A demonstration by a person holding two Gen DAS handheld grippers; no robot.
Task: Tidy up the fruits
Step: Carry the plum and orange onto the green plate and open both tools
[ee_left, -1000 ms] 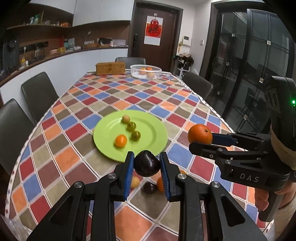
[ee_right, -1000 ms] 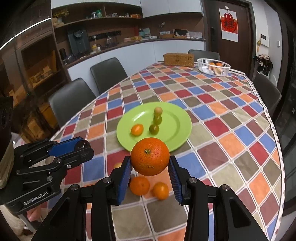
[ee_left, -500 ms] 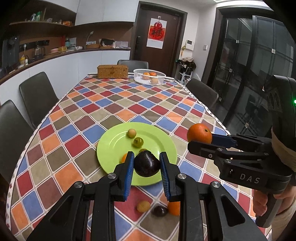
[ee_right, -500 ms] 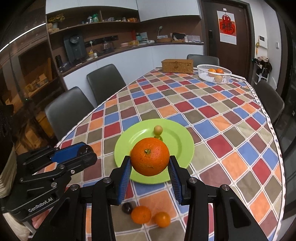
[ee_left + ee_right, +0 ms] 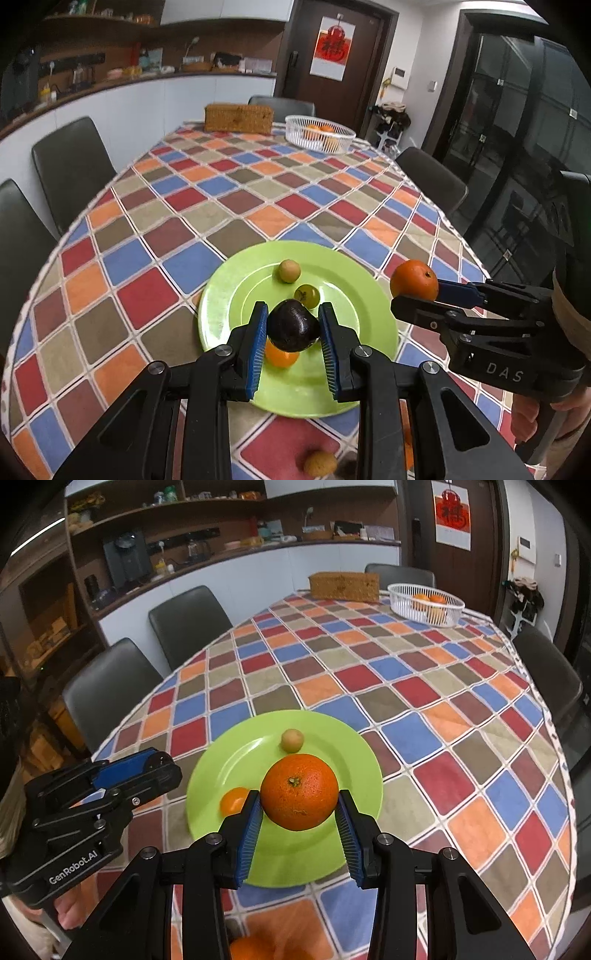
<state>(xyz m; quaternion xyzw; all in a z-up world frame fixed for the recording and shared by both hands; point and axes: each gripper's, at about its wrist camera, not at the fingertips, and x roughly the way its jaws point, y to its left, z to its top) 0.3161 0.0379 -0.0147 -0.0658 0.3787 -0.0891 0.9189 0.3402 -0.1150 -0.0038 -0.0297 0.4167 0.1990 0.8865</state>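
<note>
Green plate (image 5: 236, 291) is the evident target, so the step in hand looks like setting 2 carried fruits down on it. To do it well, each fruit should be lowered until it nearly touches a bare patch of plate before the jaws part; both are round and would likely roll if dropped from height. They should also land clear of the small fruits already there.

The left gripper (image 5: 293, 324) is clamped on a dark fruit (image 5: 293, 325), pinched between its blue pads (image 5: 258, 343) and held above the plate's near half. Directly under it lies a small orange fruit (image 5: 281, 357), so a straight descent risks a knock; a shift sideways seems wiser. A small green fruit (image 5: 307, 295) and a tan one (image 5: 289, 270) sit just beyond.

The right gripper (image 5: 299, 799) is closed on a large orange (image 5: 299, 792), hanging over the plate's centre, with the tan fruit beyond it and the small orange fruit to its left. More fruits lie on the checked tablecloth (image 5: 177, 229) near the plate's front edge.
</note>
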